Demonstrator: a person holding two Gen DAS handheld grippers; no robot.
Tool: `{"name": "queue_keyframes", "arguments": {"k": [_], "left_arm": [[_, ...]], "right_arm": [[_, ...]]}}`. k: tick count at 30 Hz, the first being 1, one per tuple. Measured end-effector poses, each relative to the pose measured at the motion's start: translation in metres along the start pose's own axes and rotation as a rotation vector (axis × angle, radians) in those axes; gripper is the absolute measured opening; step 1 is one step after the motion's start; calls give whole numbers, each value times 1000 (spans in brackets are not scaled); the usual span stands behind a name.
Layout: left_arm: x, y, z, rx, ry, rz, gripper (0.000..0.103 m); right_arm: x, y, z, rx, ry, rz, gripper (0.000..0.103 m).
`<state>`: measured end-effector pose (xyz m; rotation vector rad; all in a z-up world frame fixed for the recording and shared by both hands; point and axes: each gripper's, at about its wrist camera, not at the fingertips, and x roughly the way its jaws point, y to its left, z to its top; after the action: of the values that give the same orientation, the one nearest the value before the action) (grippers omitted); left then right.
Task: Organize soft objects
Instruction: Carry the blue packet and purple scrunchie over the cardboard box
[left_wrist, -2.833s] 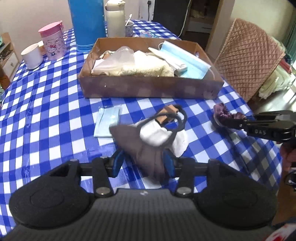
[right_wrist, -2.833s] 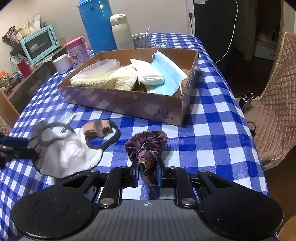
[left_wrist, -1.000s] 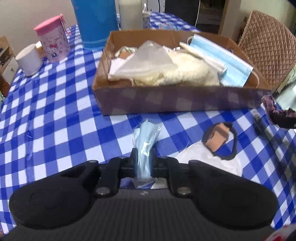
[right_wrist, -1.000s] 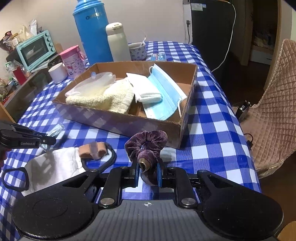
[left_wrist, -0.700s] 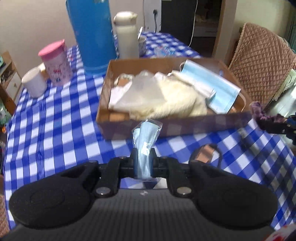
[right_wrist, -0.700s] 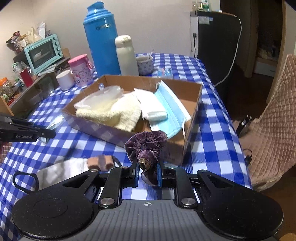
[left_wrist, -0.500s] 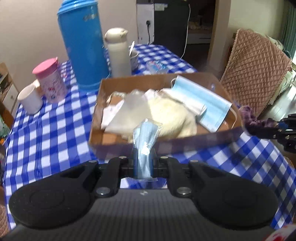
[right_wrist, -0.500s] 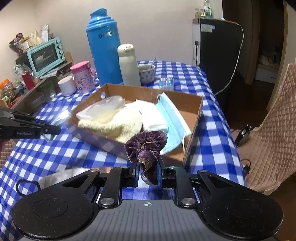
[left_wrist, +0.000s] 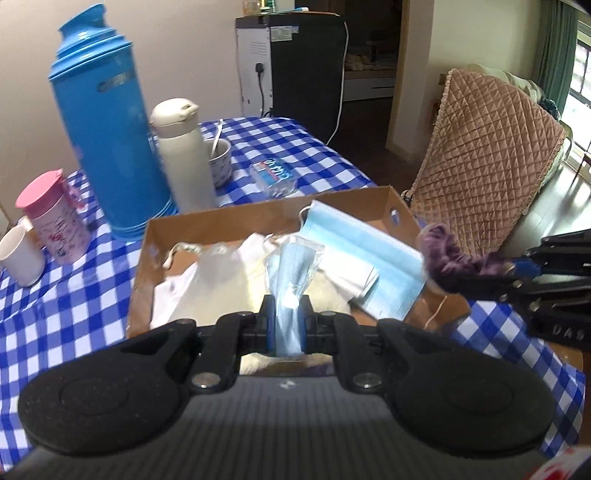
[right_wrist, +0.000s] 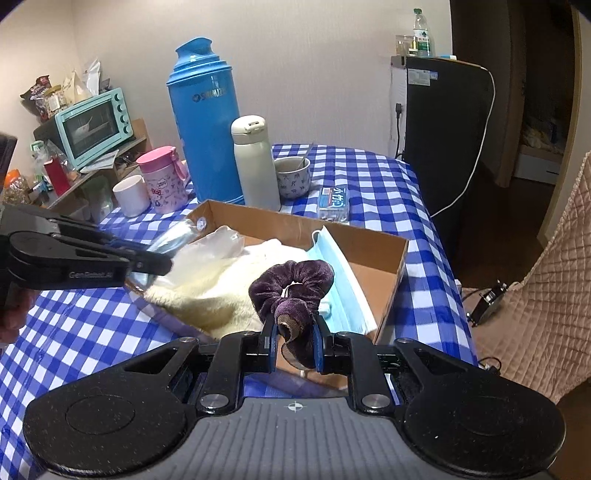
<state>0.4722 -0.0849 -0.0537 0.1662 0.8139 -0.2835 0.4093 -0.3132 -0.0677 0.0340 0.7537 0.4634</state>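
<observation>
In the left wrist view, the left gripper (left_wrist: 287, 325) is almost closed, and a wrapped mask (left_wrist: 291, 273) is pinched between its blue pads. The mask stands upright and is seen above the near wall of the box (left_wrist: 142, 273), over the pale cloth (left_wrist: 236, 284) inside. A loose mask (left_wrist: 364, 254) lies toward the right wall of the box. At the right edge of this view the right gripper (left_wrist: 513, 269) is seen with the scrunchie (left_wrist: 448, 254), near the right near corner of the box. For a good drop, the wrapped mask should be carried a little further in, so that it is clear of the near wall, and lowered to the cloth before the pads are parted. The wrapper looks slippery, so it may slide off the pile if it is released high.

In the right wrist view, the right gripper (right_wrist: 294, 345) is narrowly closed on the scrunchie (right_wrist: 293, 288), which is held above the near right part of the box (right_wrist: 399, 266), over the loose mask (right_wrist: 341, 284). The left gripper (right_wrist: 155, 264) is seen at the left side of the box with the wrapped mask (right_wrist: 173, 236). The two grippers are apart, and this distance should be kept. The scrunchie is probably best set into the bare right corner of the box.
</observation>
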Motion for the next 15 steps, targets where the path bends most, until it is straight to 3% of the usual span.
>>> {"name": "queue_keyframes", "arguments": {"k": [11,15], "left_arm": [[49,-6,21,10,45,-6,13],[64,-3,26,6,55,10,20]], "right_arm": [[38,-14,7,-14,37,0,19],[48,-20,8,-9,50,4,19]]}}
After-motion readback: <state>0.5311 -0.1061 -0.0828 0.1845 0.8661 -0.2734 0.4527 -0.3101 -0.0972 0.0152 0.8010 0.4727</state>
